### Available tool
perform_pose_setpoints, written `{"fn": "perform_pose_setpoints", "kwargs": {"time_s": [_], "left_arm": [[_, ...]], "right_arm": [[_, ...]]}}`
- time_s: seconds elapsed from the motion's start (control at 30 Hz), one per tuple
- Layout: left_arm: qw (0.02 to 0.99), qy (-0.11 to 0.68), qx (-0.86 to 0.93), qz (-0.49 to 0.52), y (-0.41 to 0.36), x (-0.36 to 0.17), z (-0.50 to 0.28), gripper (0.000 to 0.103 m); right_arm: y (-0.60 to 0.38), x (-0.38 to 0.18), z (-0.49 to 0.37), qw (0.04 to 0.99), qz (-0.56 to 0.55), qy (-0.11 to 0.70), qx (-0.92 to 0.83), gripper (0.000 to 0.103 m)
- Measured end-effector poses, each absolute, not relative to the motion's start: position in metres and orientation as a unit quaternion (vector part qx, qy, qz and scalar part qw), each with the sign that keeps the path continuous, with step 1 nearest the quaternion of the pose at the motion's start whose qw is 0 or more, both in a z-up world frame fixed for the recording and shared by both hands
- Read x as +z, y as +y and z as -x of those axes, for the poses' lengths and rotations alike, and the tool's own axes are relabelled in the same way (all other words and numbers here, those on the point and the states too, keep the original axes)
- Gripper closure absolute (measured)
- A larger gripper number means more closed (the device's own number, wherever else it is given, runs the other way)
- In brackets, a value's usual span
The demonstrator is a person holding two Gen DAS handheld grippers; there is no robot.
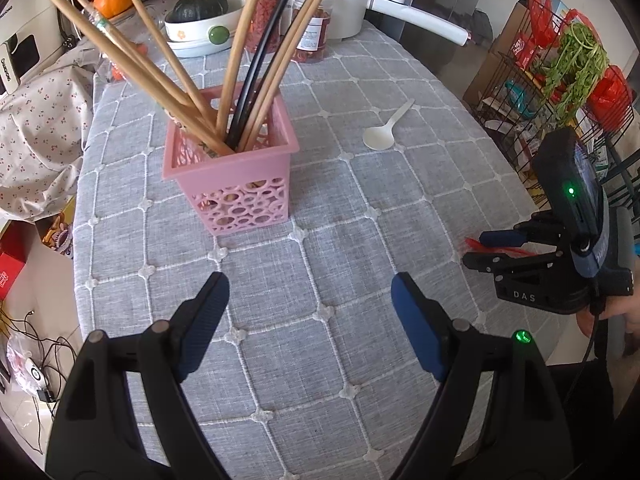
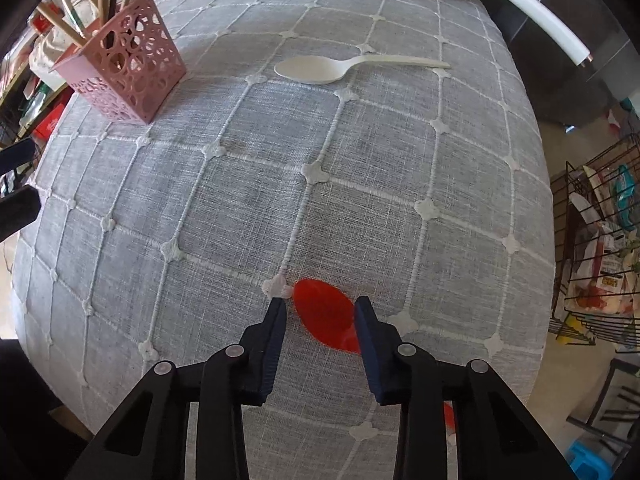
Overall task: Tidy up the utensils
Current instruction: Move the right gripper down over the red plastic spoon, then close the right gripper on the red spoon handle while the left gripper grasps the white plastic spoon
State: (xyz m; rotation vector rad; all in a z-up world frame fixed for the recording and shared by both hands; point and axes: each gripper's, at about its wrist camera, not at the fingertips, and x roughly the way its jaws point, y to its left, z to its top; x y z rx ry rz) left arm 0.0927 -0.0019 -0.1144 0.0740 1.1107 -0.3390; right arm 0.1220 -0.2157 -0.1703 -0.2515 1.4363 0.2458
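Chopsticks already stand in the pink perforated plastic basket (image 1: 230, 176), upper left; a white plastic spoon (image 2: 316, 69) lies loose on the grey-clothed counter (image 2: 240, 208). The right gripper (image 2: 320, 312) straddles a red plastic spoon (image 2: 326, 318) (clamped? unclear); the left gripper (image 1: 310, 300) gapes empty.

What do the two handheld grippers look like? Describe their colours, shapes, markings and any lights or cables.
Both grippers are black plastic linkages with round silver pivot pins and ribbed dark blue finger pads. The right gripper has "DAS" in pale letters on its body, a boxy black housing on top with a green light, and a thin black cable trailing down. The left gripper also shows a green light.
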Motion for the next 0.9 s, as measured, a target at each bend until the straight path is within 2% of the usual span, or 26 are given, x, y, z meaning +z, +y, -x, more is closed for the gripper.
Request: {"fn": "perform_pose_setpoints", "kwargs": {"time_s": [0.03,0.1,0.2,0.43,0.53,0.6,0.67,0.9], "left_arm": [[0.836,0.524,-0.160,-0.036,-0.003,-0.114,-0.092,0.020],[0.837,0.522,-0.162,-0.040,-0.004,-0.114,-0.091,0.020],[0.837,0.518,-0.166,-0.051,-0.009,-0.115,-0.089,0.020],[0.838,0.512,-0.184,-0.039,-0.037,-0.113,-0.088,0.020],[0.837,0.513,-0.189,-0.020,-0.058,-0.116,-0.096,0.032],[0.836,0.516,-0.184,0.005,-0.071,-0.121,-0.105,0.048],[0.836,0.517,-0.176,0.052,-0.080,-0.129,-0.118,0.054],[0.829,0.494,-0.119,0.234,-0.073,-0.167,-0.153,0.057]], "right_arm": [[-0.219,-0.173,-0.123,0.738,0.109,0.657,0.109,0.073],[-0.223,-0.173,-0.126,0.743,0.098,0.654,0.109,0.090],[-0.234,-0.170,-0.131,0.748,0.074,0.652,0.103,0.098],[-0.266,-0.146,-0.145,0.771,0.001,0.631,0.087,0.099],[-0.282,-0.131,-0.147,0.785,-0.025,0.615,0.079,0.099],[-0.291,-0.123,-0.148,0.793,-0.035,0.604,0.075,0.099],[-0.294,-0.119,-0.147,0.795,-0.046,0.600,0.077,0.099],[-0.314,-0.113,-0.138,0.797,-0.060,0.595,0.083,0.099]]}}
